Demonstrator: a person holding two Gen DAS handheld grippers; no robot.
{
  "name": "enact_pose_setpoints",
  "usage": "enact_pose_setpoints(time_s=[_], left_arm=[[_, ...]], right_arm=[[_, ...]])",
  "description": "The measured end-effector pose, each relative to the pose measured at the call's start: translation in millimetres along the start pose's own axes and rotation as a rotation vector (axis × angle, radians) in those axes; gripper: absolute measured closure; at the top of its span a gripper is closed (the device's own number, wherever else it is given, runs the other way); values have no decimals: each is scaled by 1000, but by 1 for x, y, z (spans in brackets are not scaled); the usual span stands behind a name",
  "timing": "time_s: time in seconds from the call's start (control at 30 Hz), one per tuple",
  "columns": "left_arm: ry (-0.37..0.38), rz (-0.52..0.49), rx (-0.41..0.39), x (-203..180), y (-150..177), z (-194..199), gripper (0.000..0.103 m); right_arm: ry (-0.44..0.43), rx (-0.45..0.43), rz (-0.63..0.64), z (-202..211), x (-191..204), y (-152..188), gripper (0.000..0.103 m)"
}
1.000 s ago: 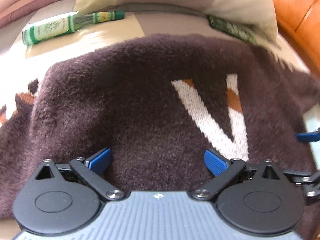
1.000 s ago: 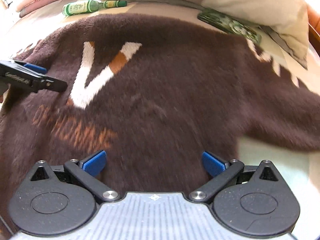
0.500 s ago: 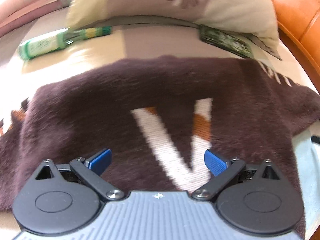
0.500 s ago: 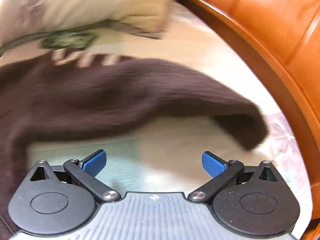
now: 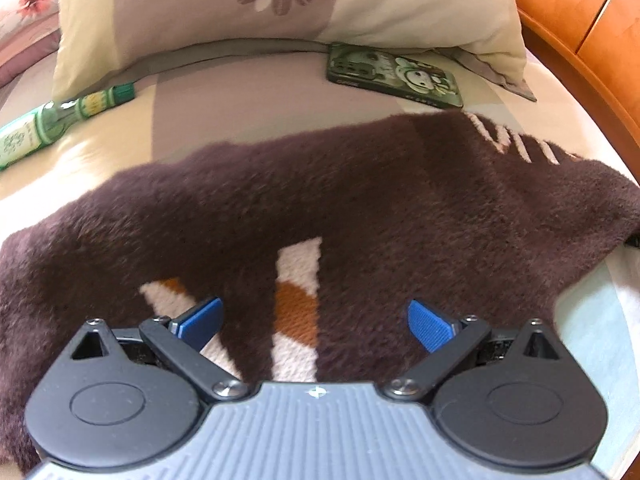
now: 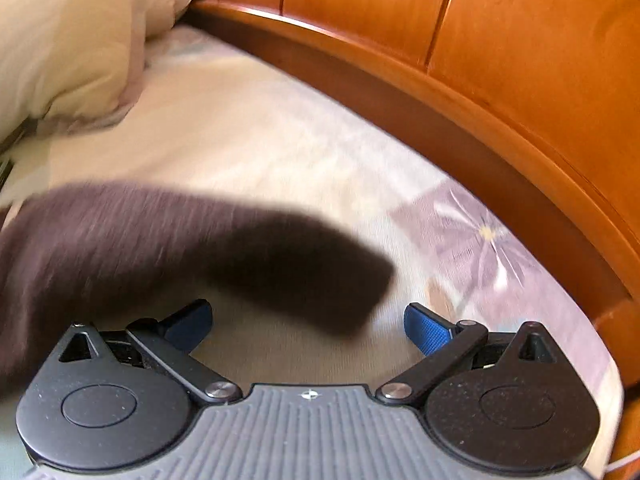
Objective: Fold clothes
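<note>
A fuzzy dark brown sweater (image 5: pixel 320 200) with a white and orange V pattern lies spread flat on the bed. My left gripper (image 5: pixel 316 320) hovers open just above the V, nothing between its blue pads. In the right wrist view one sleeve of the sweater (image 6: pixel 240 256) stretches out to the right across the sheet, its cuff end blurred. My right gripper (image 6: pixel 308 322) stands open beside that cuff, which lies just ahead of its fingers and is not held.
A flowered pillow (image 5: pixel 280 8) lies at the head of the bed. A green glass bottle (image 5: pixel 52 128) rests at the far left and a green patterned tin (image 5: pixel 396 74) by the pillow. The orange wooden bed frame (image 6: pixel 500 80) curves along the right side.
My right gripper has swung right from the sweater's body out to the sleeve end near the bed frame. My left gripper has drawn back and down, so the V now sits between its fingers.
</note>
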State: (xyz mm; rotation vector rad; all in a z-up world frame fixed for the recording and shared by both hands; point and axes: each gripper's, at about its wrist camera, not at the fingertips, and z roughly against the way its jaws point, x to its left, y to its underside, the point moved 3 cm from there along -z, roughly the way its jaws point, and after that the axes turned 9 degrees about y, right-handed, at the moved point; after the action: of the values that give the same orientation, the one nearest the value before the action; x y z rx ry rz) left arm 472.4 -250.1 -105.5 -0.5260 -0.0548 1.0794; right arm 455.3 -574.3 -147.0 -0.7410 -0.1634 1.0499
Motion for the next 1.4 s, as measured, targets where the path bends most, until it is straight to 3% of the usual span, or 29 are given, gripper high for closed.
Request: enact_pose_setpoints(time_s=[0.13,0.33,0.43,0.57,0.67,0.73,0.87,1.0,1.1,1.17,1.2,1.4], left_arm=[[-3,-23,2,-7,-6,-1,5],[-17,-20,-27,-7,-16,4,5],[-17,11,-40,-6,-20,6,5],[-25,18,-55,-6,-25,10,5],[-32,20,-67,-6,-28,13,5],[-37,16,-70,-5,-27,14,5],[-62,9,-73,-2,-26,15,5],[-76,37,-67,7,-21,16,5],[-82,54,-62,15,-18,19,5],[-88,60,-62,21,-15,22,5],[-90,60,-62,25,-13,24,5],[-116,90,-27,53,3,30,5]], right_arm=[[34,-48,-44,-24,-3,-28,0],[98,-111,-160,-31,-43,-66,0],[165,-97,-207,-19,-65,-69,0],[180,-113,-368,21,-93,-60,0],[-72,-107,-467,45,-83,-60,0],[-321,-70,-439,55,-57,-60,0],[-747,75,-256,58,29,-63,0],[-1019,269,-89,44,114,-56,0],[-1022,363,-10,22,140,-43,0],[-1007,392,26,4,136,-41,13],[-999,407,44,-5,134,-40,14],[-714,328,-78,-40,34,-75,14]])
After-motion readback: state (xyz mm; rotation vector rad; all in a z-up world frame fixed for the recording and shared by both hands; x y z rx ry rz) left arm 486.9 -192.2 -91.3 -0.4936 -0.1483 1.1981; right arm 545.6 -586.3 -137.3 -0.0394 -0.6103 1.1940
